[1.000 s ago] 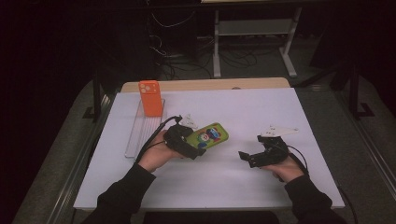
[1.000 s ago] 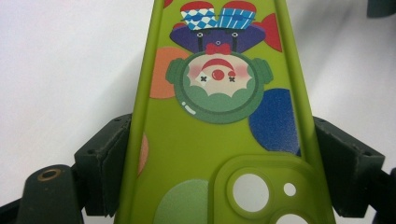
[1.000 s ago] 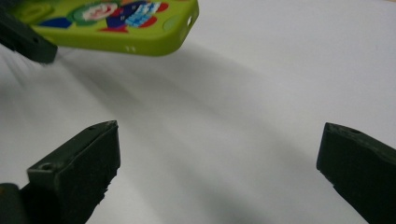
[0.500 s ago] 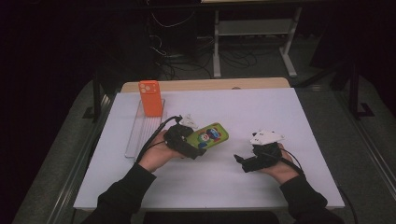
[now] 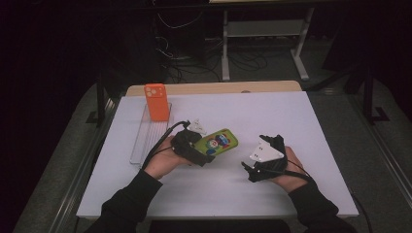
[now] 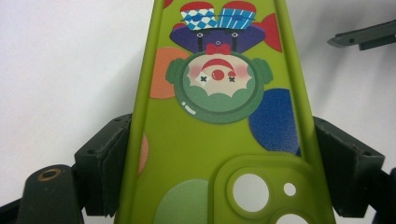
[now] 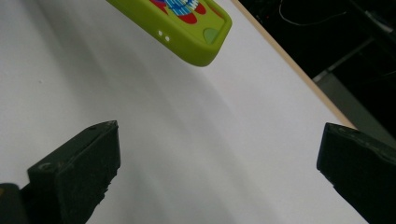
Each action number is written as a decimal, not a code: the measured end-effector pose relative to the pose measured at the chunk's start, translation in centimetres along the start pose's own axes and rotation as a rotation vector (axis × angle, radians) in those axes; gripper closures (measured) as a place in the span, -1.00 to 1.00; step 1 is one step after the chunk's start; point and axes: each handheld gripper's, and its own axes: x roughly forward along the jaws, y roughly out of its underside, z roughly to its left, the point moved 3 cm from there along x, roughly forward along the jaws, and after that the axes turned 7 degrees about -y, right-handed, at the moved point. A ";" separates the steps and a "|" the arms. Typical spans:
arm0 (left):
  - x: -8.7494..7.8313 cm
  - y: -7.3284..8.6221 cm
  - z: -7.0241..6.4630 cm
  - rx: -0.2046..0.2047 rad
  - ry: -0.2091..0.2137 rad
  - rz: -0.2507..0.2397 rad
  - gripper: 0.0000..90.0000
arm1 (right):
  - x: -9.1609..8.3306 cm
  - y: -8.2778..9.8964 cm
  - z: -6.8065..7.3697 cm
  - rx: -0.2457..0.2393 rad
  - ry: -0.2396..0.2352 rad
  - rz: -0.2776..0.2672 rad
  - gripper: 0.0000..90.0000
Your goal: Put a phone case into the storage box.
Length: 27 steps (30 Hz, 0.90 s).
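Currently, your left gripper [image 5: 206,154] jaws pinch green phone case [image 5: 217,141] across its width, just above white surface [image 5: 291,116], near centre. Left gripper view adds detail: jaw pads press both long edges of case [image 6: 219,140], clown print and camera cutout facing lens. High view adds layout: orange phone case [image 5: 156,102] upright at far end of clear tray [image 5: 145,141], well apart. Your right gripper [image 5: 252,170] rests right of green case; right gripper view confirms jaws spread wide, nothing between, case corner [image 7: 196,32] ahead.
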 end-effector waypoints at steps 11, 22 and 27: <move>0.2 -0.1 -0.1 -0.007 -0.003 -0.006 -0.65 | 0.0 -0.5 0.5 -0.195 0.115 0.024 -1.00; 0.1 0.0 -0.1 -0.005 0.004 0.006 -0.65 | 0.3 -1.1 1.5 -0.459 0.243 0.051 -1.00; 0.0 -0.2 -0.1 -0.011 0.006 0.001 -0.65 | 0.5 -1.4 1.9 -0.546 0.285 0.048 -1.00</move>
